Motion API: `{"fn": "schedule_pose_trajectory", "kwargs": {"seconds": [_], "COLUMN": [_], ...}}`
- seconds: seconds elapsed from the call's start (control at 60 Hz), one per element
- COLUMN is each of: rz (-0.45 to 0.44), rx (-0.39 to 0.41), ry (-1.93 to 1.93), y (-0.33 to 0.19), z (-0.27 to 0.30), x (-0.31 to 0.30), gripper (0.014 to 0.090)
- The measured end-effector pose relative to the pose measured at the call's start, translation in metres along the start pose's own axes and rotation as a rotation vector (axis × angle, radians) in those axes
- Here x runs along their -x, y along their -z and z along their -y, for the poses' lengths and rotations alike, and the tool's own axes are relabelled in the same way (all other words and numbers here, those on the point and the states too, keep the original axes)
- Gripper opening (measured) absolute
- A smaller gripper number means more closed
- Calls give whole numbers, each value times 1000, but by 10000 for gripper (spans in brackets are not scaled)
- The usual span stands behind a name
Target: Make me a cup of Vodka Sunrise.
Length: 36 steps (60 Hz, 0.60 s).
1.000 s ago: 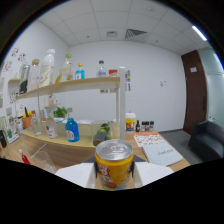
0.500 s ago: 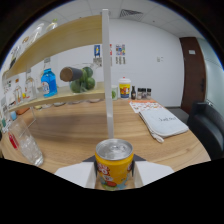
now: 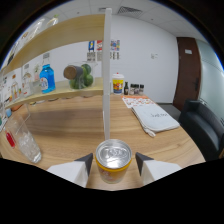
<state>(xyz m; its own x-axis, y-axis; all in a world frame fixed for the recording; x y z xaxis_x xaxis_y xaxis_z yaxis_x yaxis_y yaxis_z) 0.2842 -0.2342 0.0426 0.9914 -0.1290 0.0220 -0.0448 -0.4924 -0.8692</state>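
Worktop (image 3: pixel 90 125) is running wide beneath a shelf (image 3: pixel 60 95) holding a blue bottle (image 3: pixel 47 78); a white upright post (image 3: pixel 107 75) is standing just beyond the tool. A cloth (image 3: pixel 154 119) is lying off to one side, and a clear glass (image 3: pixel 21 141) is sitting near the other. Risk, as judged: the can could be clipping the post or slipping if the grip is loosening. Tool (image 3: pixel 113 167) is closing narrowly on a yellow can (image 3: pixel 113 161), both fingers (image 3: pixel 84 162) pressing its sides.

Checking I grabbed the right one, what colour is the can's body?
Yellow, with a silver top; the can shows in the gripper view.
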Motion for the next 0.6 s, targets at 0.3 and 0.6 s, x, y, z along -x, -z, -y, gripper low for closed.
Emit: {"fn": "schedule_pose_trajectory", "kwargs": {"seconds": [0.3, 0.6], "rz": [-47, 34], "rx": [-110, -123], "ry": [1, -20], "y": [100, 152], "z": [56, 33], "x": [44, 169], "gripper": [855, 862]}}
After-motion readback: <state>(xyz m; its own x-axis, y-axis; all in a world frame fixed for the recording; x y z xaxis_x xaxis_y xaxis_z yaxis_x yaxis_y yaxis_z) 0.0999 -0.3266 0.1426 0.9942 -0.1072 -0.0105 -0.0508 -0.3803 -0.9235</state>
